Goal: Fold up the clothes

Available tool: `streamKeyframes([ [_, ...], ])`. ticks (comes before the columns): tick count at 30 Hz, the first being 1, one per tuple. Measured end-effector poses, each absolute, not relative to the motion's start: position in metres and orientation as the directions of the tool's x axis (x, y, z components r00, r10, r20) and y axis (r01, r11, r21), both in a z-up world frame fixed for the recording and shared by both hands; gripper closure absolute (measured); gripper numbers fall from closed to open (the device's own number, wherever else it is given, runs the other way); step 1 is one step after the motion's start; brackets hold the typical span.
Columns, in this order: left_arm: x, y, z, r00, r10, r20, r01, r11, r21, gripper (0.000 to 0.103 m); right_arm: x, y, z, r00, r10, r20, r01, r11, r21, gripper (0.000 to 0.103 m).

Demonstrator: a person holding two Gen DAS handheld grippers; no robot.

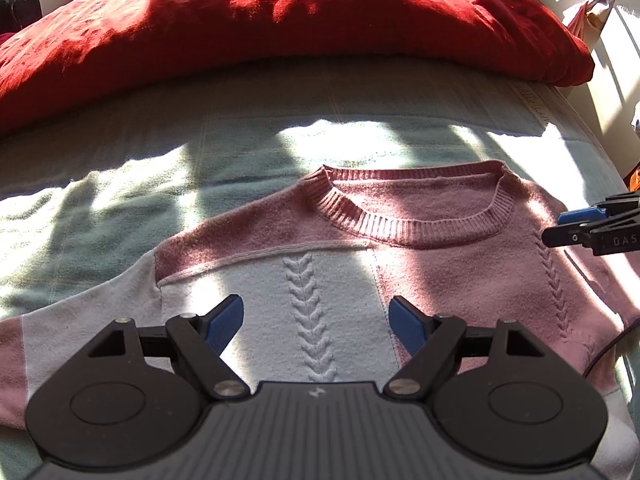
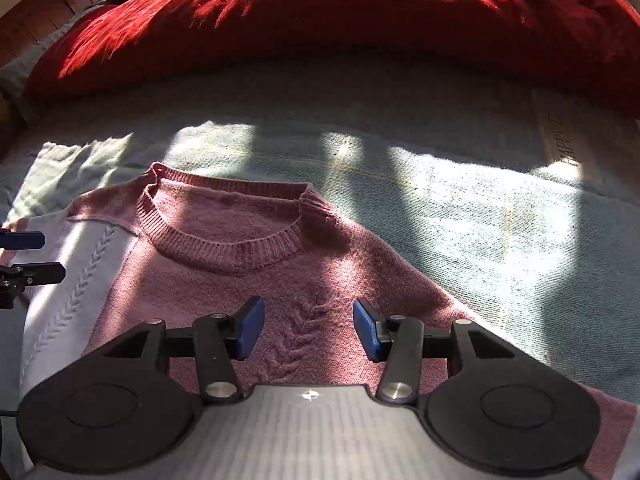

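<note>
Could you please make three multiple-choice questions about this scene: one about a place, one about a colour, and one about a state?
1. Where does the sweater lie?
A. On the pale green bedspread, in front of the red pillow
B. On top of the red pillow
C. On a wooden floor

2. Which colours does the sweater have?
A. Blue and yellow
B. Pink and white
C. All black

3. What is the state of the left gripper?
A. Shut on the collar
B. Shut on a sleeve
C. Open, with nothing between its fingers

Answers:
1. A: the sweater is spread flat on the bedspread, and the pillow is behind it.
2. B: a white panel with a braid pattern lies beside pink parts and a pink collar.
3. C: its blue pads stand wide apart above the knit.
</note>
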State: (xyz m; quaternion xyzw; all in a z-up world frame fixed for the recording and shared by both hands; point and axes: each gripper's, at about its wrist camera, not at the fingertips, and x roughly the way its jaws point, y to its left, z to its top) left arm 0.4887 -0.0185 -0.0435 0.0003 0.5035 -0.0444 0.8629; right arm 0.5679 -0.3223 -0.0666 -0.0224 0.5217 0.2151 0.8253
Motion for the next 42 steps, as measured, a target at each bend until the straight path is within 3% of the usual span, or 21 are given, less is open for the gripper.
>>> streamKeyframes([
  [3, 0.501, -0.018, -0.06, 0.468, -0.096, -0.879, 0.099, 0.994, -0.056, 0.024, 0.57, -0.304, -0.094, 0.342, 0.296, -0.892, -0.365, 0.916, 0.164, 0.047],
  [8, 0.511, -0.01, -0.088, 0.43, -0.118, -0.895, 0.083, 0.992, -0.091, 0.023, 0.568, -0.296, -0.104, 0.355, 0.359, -0.863, -0.348, 0.908, 0.235, 0.006],
  [10, 0.516, -0.007, -0.093, 0.436, -0.128, -0.891, 0.067, 0.992, -0.11, 0.022, 0.572, -0.289, -0.106, 0.346, 0.351, -0.87, -0.359, 0.906, 0.223, 0.002],
  [15, 0.545, -0.004, -0.094, 0.477, -0.134, -0.869, 0.077, 0.991, -0.111, 0.021, 0.596, -0.284, -0.102, 0.374, 0.329, -0.867, -0.339, 0.919, 0.202, 0.002],
  [23, 0.59, -0.006, -0.104, 0.489, -0.144, -0.86, 0.082, 0.989, -0.119, 0.005, 0.627, -0.279, -0.113, 0.384, 0.295, -0.875, -0.289, 0.938, 0.19, 0.0],
  [35, 0.588, -0.004, -0.096, 0.491, -0.172, -0.854, 0.093, 0.985, -0.145, 0.002, 0.621, -0.288, -0.113, 0.409, 0.337, -0.848, -0.296, 0.928, 0.226, 0.0],
  [42, 0.562, 0.0, -0.068, 0.529, -0.179, -0.83, 0.094, 0.984, -0.153, 0.006, 0.615, -0.311, -0.089, 0.391, 0.436, -0.81, -0.247, 0.898, 0.364, 0.0],
])
